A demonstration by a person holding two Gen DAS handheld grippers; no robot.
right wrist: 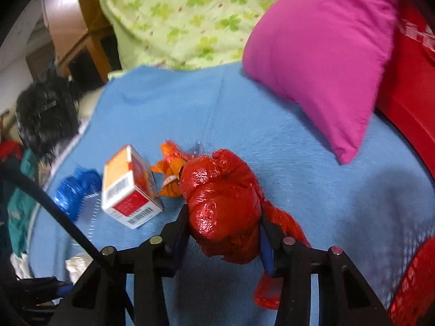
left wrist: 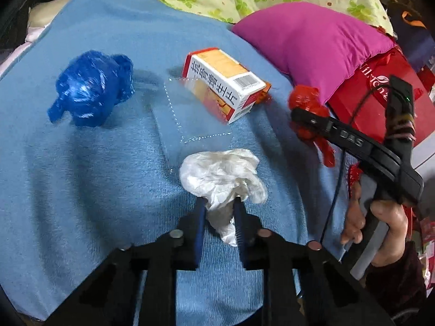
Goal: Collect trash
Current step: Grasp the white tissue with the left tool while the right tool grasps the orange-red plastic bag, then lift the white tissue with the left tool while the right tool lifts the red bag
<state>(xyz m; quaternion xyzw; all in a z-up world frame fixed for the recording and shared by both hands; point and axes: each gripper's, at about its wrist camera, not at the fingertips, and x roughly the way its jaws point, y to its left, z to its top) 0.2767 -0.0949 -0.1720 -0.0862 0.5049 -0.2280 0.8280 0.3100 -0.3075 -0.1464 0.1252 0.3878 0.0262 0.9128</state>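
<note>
Nearby, a carton lies between blue wad and pink pillow.

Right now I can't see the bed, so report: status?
Left gripper shut on white bag. Right gripper jaws around red bag. Blue bag, box remain. Nothing blocking.

**A bedroom in a home**

Soft furnishings mark a bed: a blue fleece blanket spread near, a magenta pillow at far right, a clover-print quilt behind, and wooden furniture at far left.
</note>
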